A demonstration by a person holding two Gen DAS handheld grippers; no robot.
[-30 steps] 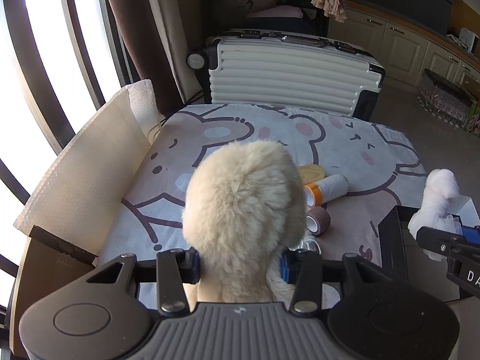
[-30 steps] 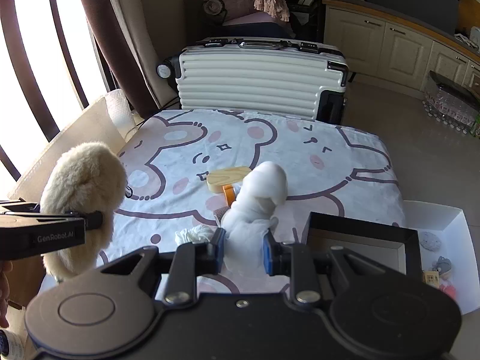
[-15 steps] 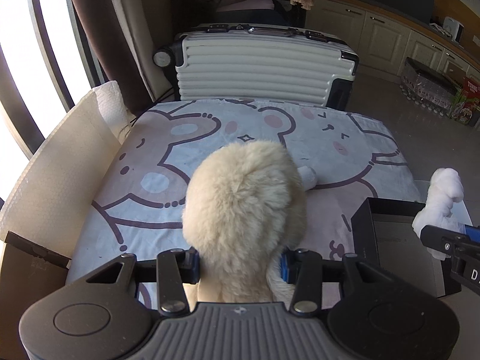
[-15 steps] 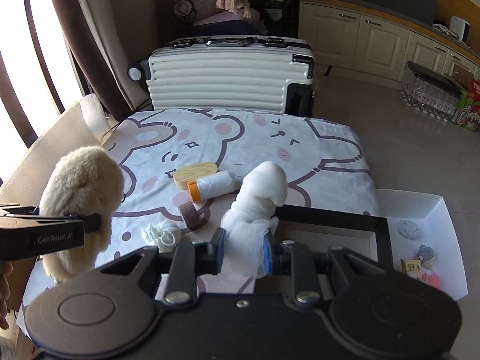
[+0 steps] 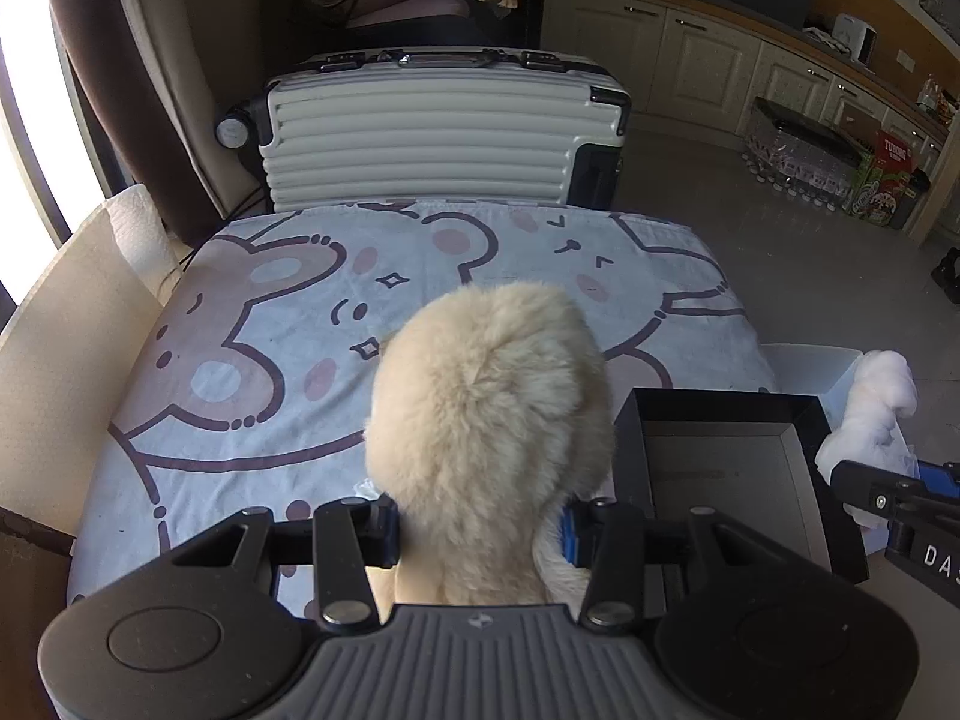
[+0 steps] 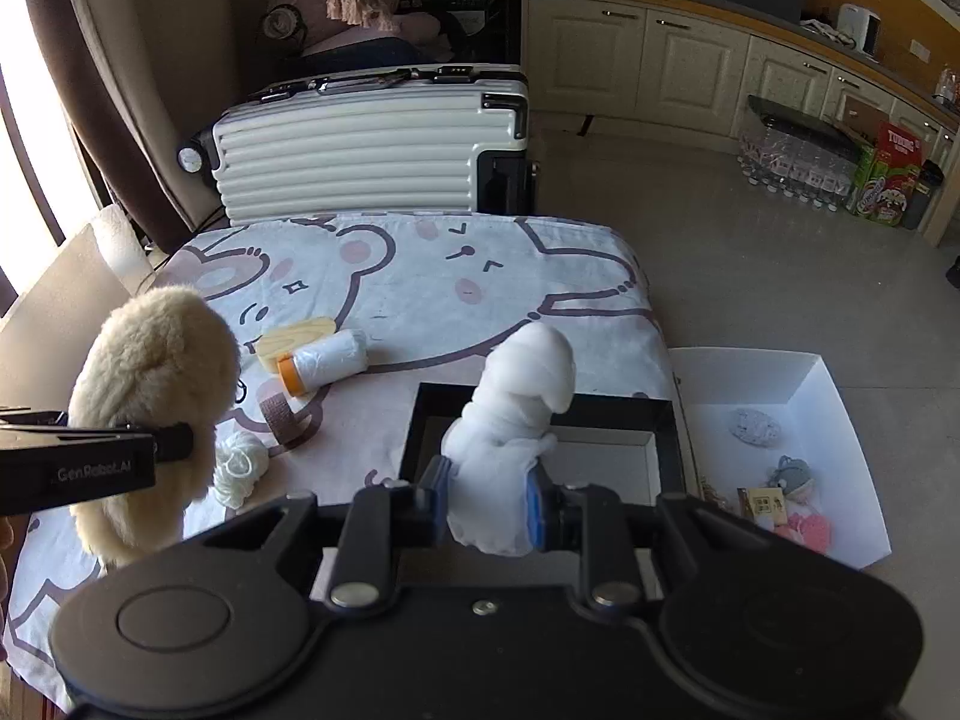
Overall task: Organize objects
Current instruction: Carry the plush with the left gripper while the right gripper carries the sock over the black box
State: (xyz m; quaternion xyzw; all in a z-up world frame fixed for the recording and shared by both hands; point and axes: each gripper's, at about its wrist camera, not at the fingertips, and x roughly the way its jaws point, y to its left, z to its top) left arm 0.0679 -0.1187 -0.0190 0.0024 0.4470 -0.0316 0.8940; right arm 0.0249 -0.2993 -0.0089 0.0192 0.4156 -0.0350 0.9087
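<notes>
My left gripper [image 5: 480,531] is shut on a cream fluffy plush toy [image 5: 489,420] and holds it above the bear-print table [image 5: 252,324]; the toy also shows in the right wrist view [image 6: 156,384]. My right gripper [image 6: 487,507] is shut on a white gauze bundle [image 6: 516,408] over the near edge of an open black box [image 6: 540,414]; the bundle shows at the right in the left wrist view [image 5: 876,408], beside the black box [image 5: 720,456]. A white roll with an orange cap [image 6: 324,363], a yellow pad [image 6: 288,339], a brown tape roll [image 6: 287,414] and white string [image 6: 240,468] lie on the table.
A white tray [image 6: 804,384] with small trinkets sits on the floor right of the table. A white suitcase [image 6: 372,144] stands behind the table. A beige board [image 5: 66,324] leans along the left edge. Cabinets and bottle crates line the far right.
Both grippers have shifted to the right with their loads. The gauze bundle now hangs over the black box, and the box has come nearer in both views.
</notes>
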